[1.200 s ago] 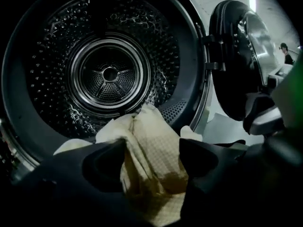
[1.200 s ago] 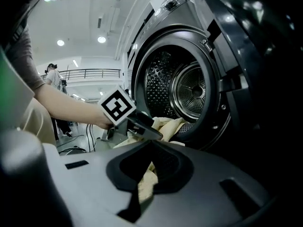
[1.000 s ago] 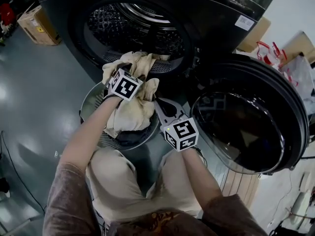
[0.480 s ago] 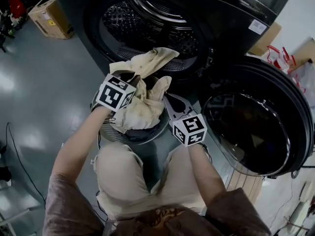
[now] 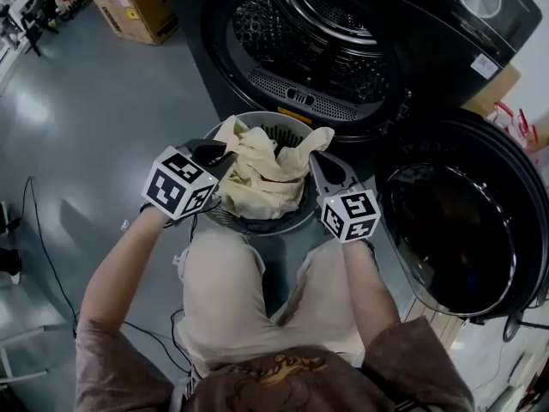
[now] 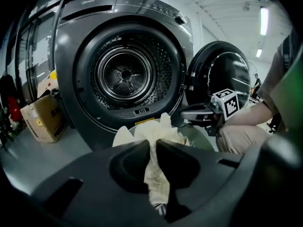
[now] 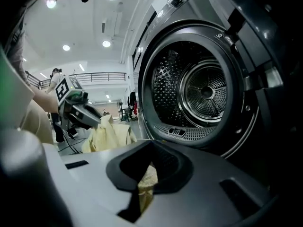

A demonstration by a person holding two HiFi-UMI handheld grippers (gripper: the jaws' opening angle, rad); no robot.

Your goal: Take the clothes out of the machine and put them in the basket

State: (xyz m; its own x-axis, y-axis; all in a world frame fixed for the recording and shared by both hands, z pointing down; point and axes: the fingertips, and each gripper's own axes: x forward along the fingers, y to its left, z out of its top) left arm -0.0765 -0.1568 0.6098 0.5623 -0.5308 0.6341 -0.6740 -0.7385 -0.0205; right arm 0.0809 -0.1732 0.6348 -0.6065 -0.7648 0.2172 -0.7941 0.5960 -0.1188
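The cloth has come away from the drum lip, where it hung a second ago, and now lies heaped in the basket below the open machine. The left gripper has swung back from the opening and is clamped on the cloth's near-left edge. The right gripper is pinched tight on the opposite corner (it has hardly stirred). By my reading this piece is nearly delivered, and only letting go remains.

The drum looks bare in both gripper views, though its lowest front part is cut off by the rim. What lies under the cloth in the basket is covered, and in the head view folds hide the left fingertips
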